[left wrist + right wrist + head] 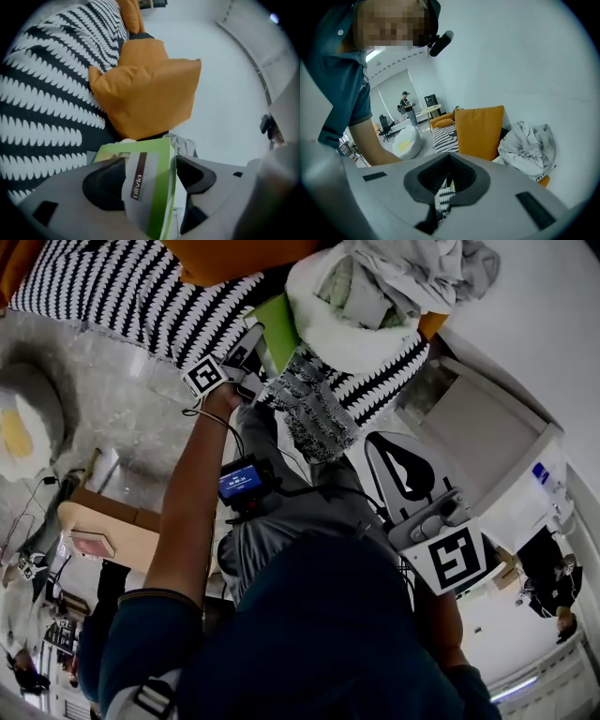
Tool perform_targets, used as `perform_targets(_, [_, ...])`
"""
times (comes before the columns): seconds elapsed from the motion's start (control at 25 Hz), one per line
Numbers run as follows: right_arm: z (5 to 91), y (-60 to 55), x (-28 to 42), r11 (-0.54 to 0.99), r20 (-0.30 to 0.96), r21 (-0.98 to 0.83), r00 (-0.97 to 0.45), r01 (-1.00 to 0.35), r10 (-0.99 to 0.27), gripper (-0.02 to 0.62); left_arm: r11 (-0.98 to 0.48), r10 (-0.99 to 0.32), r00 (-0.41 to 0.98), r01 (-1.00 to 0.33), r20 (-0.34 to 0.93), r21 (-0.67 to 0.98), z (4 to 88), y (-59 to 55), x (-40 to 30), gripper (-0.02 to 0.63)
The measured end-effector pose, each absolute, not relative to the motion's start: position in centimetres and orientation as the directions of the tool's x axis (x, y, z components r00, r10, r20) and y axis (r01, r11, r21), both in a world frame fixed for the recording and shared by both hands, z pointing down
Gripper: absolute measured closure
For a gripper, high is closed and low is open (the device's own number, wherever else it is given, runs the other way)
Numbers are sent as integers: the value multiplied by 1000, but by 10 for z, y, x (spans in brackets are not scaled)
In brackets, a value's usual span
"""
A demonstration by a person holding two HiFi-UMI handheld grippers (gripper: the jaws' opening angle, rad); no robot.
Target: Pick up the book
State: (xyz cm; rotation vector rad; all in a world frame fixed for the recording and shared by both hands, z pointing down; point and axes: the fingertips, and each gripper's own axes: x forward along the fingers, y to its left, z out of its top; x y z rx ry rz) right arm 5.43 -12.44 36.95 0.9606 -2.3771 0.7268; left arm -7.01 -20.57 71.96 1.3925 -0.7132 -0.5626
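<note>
**Book between the wide left jaws at the sofa edge, right gripper closed and empty**

Nearest the person's body, the right gripper (447,168) is angled down, jaws pressed together on nothing. The left arm is stretched out ahead, with a small blue-lit screen (241,481) beside it. At the arm's end the left gripper (151,161) points nearly level, jaws spread wide. The book (279,329), green cover with a grey panel, sits slantwise between them, close against the pads, with no squeeze to be seen. The book is at the front of the sofa, tilted, between the black-and-white striped cover (122,292) and a speckled grey cloth (314,409) draped over the edge. Behind the book is an orange cushion (147,91), and to its right a heap of pale crumpled clothes (403,277). The floor (122,409) is pale, marbled and glossy. On it, at the left, are a cardboard box (108,517) and a white beanbag (28,418) with a yellow patch. A plain white wall (225,84) stands behind the sofa. At the far end of the room are a second orange sofa (443,123), desk chairs (386,124) and a standing person (408,105)
</note>
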Motion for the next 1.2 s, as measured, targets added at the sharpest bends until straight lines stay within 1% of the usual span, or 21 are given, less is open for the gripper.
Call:
perform_targets(0.08, [369, -123, 58, 609, 595, -294, -640, -736, -486, 583, 76, -682, 720, -104, 128, 992, 715, -209, -49, 281])
perform_targets(0.2, [368, -120, 62, 601, 593, -296, -636, -743, -495, 581, 28, -598, 779, -215, 189, 976, 714, -212, -20, 268])
perform_targets(0.36, [368, -116, 73, 589, 593, -296, -628, -752, -503, 582, -17, -556, 784, -342, 276, 940, 711, -221, 6, 262])
perform_targets(0.44, [370, -113, 80, 587, 595, -294, -625, -754, -505, 581, -33, -534, 787, -384, 308, 923, 711, -222, 16, 262])
perform_targets(0.56, [387, -109, 88, 607, 623, -285, -625, -741, -470, 581, -29, -518, 786, -411, 338, 911, 712, -223, 22, 259])
perform_targets(0.68, [434, -112, 92, 630, 711, -272, -593, -727, -378, 581, -24, -513, 782, -426, 355, 905, 713, -225, 27, 259])
perform_targets(0.76, [471, -128, 86, 629, 733, -261, -574, -732, -364, 578, -25, -507, 783, -432, 361, 901, 713, -225, 30, 258])
perform_targets(0.8, [489, -137, 80, 623, 729, -264, -576, -736, -371, 569, -27, -504, 783, -435, 364, 900, 713, -225, 31, 258])
perform_targets(0.88, [526, -148, 72, 592, 736, -293, -572, -751, -362, 502, -29, -500, 784, -440, 368, 898, 712, -225, 31, 256])
perform_targets(0.92, [544, -150, 70, 568, 749, -310, -564, -763, -348, 485, -29, -498, 785, -441, 370, 897, 712, -225, 30, 256])
perform_targets(1.04, [587, -150, 64, 509, 791, -333, -529, -793, -307, 471, -32, -486, 792, -439, 370, 898, 712, -225, 31, 256])
perform_targets(1.2, [628, -156, 57, 472, 845, -306, -464, -827, -264, 439, -35, -475, 799, -435, 368, 900, 710, -225, 30, 256])
